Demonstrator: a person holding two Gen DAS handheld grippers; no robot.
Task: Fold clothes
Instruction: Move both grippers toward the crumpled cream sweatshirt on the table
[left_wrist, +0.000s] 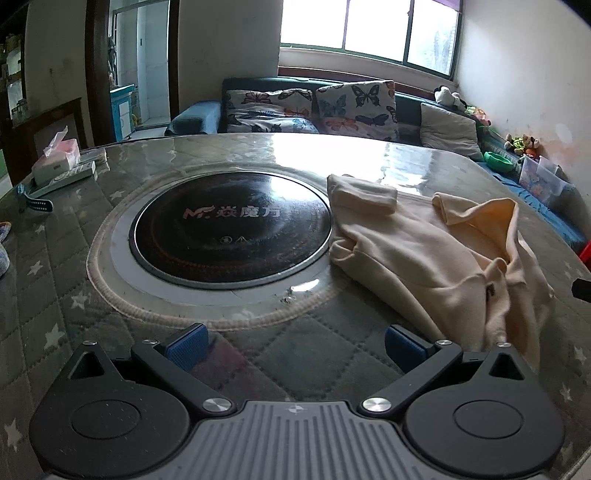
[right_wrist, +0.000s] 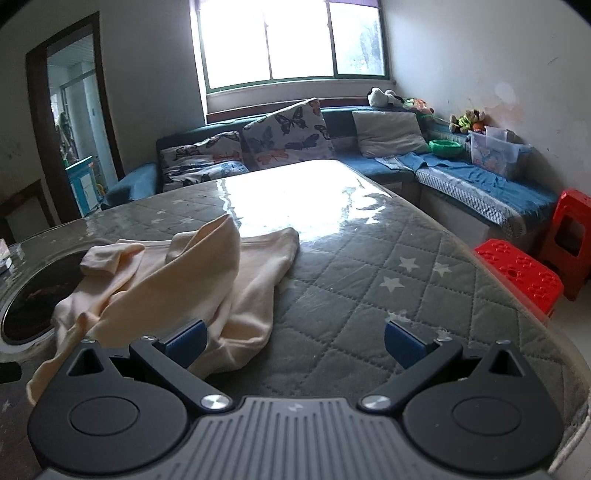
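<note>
A crumpled cream garment (left_wrist: 436, 258) was seen lying on the quilted counter (left_wrist: 295, 354), beside a round black hob (left_wrist: 231, 229). Both the left hand-held gripper (left_wrist: 295, 349) and the right hand-held gripper (right_wrist: 293, 343) were held apart, empty, just short of it.

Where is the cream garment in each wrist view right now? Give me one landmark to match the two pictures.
Left wrist: the cream garment lies crumpled right of centre, beside the round black cooktop.
Right wrist: the cream garment lies left of centre, its near edge by the left finger.
Shared landmark: the butterfly cushion under the window.
</note>
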